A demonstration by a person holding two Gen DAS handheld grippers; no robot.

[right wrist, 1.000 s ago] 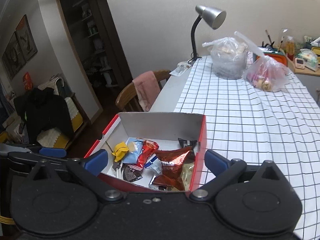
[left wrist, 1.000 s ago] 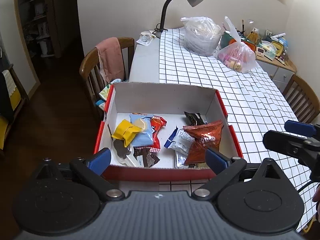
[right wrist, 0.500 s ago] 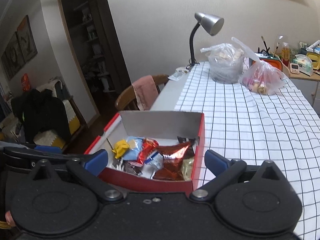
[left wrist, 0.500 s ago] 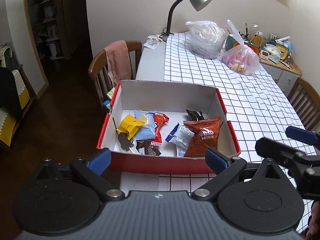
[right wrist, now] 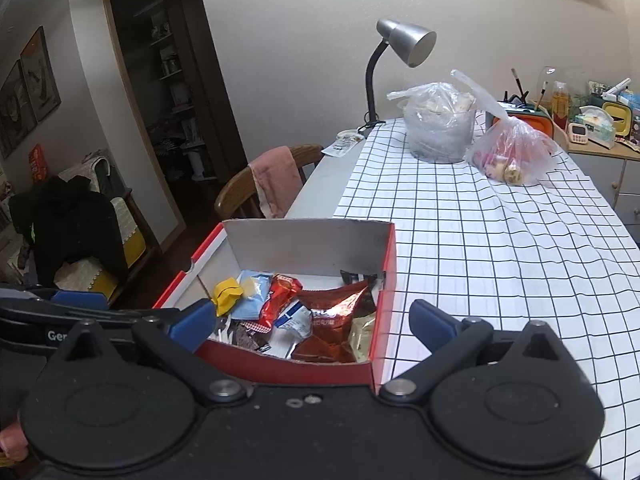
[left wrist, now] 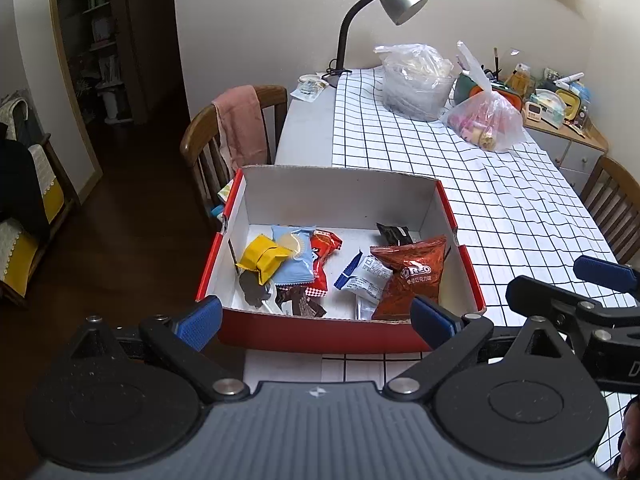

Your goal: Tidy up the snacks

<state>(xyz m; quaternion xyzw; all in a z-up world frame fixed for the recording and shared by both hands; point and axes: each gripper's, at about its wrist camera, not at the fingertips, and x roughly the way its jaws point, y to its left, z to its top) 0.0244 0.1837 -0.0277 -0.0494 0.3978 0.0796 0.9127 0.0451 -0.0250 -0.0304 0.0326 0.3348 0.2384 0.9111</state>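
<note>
A red cardboard box (left wrist: 320,334) with white inner walls sits at the near left corner of the checked table; it also shows in the right wrist view (right wrist: 304,372). Inside lie several snack packs: a yellow one (left wrist: 264,258), a light blue one (left wrist: 294,264), a red one (left wrist: 324,250), a white-blue one (left wrist: 366,276), a brown Oreo bag (left wrist: 412,276) and dark wrappers (left wrist: 298,304). My left gripper (left wrist: 316,320) is open and empty, just in front of the box. My right gripper (right wrist: 312,324) is open and empty, near the box's front right.
A silver desk lamp (left wrist: 384,4), a clear plastic bag (left wrist: 416,76) and a pink-filled plastic bag (left wrist: 486,120) stand at the table's far end. A wooden chair with a pink cloth (left wrist: 236,128) is left of the table. Another chair (left wrist: 612,208) is at the right.
Both grippers have drawn back and risen from the box, so it looks smaller and farther. The snacks in the box have not moved.
</note>
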